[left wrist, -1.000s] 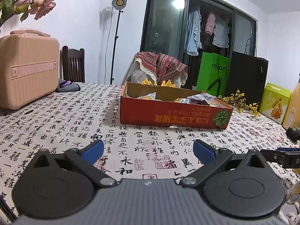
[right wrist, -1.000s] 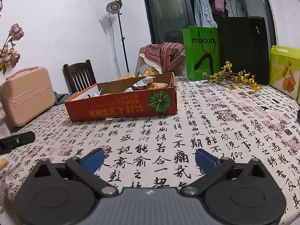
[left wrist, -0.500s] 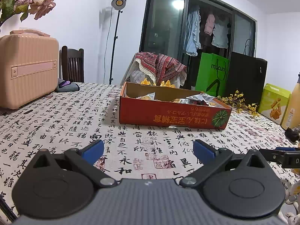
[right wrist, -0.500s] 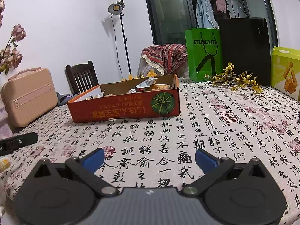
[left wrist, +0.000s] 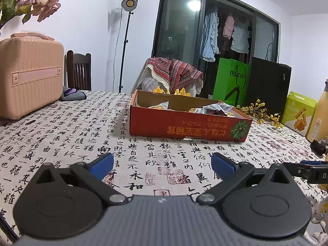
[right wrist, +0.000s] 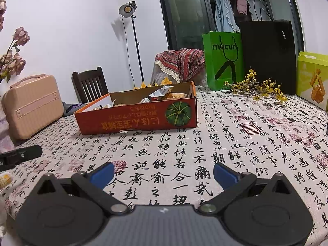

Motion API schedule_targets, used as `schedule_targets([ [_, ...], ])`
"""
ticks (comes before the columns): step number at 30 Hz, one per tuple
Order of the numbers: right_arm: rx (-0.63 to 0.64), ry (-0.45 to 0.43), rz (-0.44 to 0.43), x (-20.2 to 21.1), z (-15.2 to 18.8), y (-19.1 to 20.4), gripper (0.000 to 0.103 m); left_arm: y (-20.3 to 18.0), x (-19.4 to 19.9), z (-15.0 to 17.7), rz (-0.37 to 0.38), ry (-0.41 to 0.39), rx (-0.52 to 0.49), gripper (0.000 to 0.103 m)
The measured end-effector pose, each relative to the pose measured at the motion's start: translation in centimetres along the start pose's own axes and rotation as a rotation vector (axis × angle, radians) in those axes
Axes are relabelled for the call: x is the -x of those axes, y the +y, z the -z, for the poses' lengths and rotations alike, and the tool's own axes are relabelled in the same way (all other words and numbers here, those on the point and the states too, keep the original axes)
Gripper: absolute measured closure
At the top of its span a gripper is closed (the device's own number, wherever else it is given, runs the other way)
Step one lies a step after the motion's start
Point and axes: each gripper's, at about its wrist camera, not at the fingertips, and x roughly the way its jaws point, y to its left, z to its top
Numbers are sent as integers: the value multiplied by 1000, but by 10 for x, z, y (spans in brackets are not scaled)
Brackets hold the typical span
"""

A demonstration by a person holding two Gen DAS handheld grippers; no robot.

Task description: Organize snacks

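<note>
Snack box (left wrist: 184,123) mid-table, bare cloth (right wrist: 205,153) before both spread, empty claws

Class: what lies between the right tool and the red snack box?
Only bare calligraphy tablecloth between the right tool and red snack box, in the right wrist view.

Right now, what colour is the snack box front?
Red cardboard snack box, yellow lettering, green pumpkin; clearest in right wrist view.
</note>
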Motion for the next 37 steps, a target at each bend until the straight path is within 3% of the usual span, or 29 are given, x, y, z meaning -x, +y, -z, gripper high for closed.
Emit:
schedule_targets([
  [37, -4, 8, -6, -3, 2, 0, 0, 1, -2, 0, 13, 6, 16, 0],
])
